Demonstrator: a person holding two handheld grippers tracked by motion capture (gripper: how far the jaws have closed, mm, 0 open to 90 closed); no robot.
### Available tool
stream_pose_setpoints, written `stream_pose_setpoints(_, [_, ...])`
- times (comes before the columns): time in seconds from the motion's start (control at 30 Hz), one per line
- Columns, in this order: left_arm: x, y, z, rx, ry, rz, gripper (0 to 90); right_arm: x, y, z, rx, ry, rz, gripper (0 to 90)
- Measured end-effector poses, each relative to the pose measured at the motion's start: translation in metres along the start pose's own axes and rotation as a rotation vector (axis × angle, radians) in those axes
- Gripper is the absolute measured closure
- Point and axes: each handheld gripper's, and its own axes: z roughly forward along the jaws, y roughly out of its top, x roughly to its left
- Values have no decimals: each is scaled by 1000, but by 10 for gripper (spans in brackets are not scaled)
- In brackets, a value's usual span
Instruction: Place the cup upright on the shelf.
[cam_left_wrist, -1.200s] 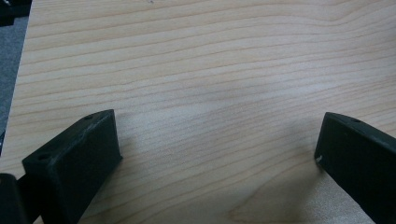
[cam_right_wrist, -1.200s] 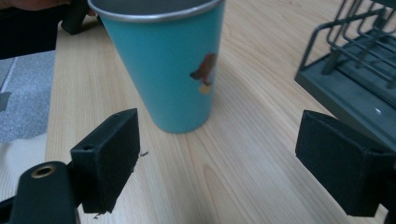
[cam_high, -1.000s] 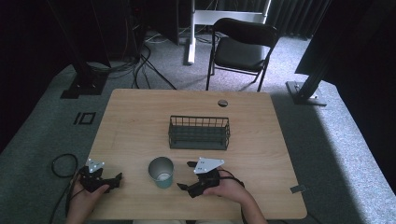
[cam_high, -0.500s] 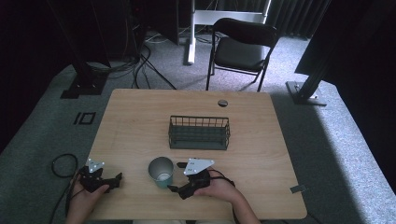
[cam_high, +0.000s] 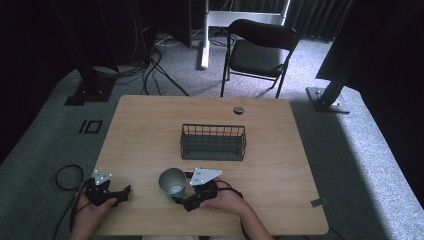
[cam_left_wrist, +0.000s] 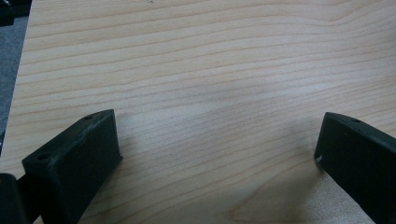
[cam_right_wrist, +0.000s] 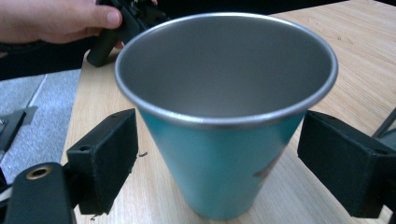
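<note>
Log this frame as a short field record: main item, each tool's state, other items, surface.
main item: teal cup with a metal inside, upright near the table's front edge
right tool: open, jaws either side of the cup, gaps visible on both sides
left tool: open, over bare wood at the front left corner, holding nothing
other items: dark wire basket behind the cup, apart from it
surface: light wooden table
beyond table: black chair on the grey carpet

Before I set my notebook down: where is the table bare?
Bare: the strip between the wire basket and the table's far edge, and both side margins. Crowded: the near edge, with the cup between the right gripper's fingers.
</note>
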Motion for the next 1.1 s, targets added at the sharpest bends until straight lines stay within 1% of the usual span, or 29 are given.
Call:
stream_pose_setpoints(0.07, [0, 0, 0, 0, 0, 0, 4, 0, 1, 2, -9, 1, 9, 121])
stream_pose_setpoints(0.1, [0, 0, 0, 0, 0, 0, 4, -1, 1, 2, -14, -3, 3, 121])
stream_pose_setpoints(0.23, [0, 0, 0, -1, 0, -2, 4, -1, 3, 5, -25, 4, 8, 118])
stream_pose_setpoints(0.27, [1, 0, 0, 0, -5, 7, 4, -1, 4, 6, -30, 7, 6, 118])
stream_pose_setpoints(0.33, [1, 0, 0, -4, -10, 9, 4, -1, 5, 8, -27, 3, -2, 118])
stream_pose_setpoints(0.47, [1, 0, 0, -4, -10, 9, 4, 0, 7, 12, -27, -2, -16, 117])
stream_pose_setpoints(0.63, [1, 0, 1, -4, -10, 8, 4, 0, 9, 15, -43, 1, -17, 118])
stream_pose_setpoints(0.73, [1, 0, 0, -4, -10, 9, 4, 1, 10, 17, -47, -10, -28, 130])
stream_pose_setpoints(0.93, [1, 0, 0, -4, -10, 9, 4, 2, 12, 16, -40, -12, -9, 134])
stream_pose_setpoints(1.0, [1, 0, 0, -4, -10, 9, 4, 2, 13, 15, -54, -15, 5, 134])
stream_pose_setpoints(1.1, [1, 0, 0, -2, -10, 11, 4, 2, 18, 12, -65, -19, 11, 135])
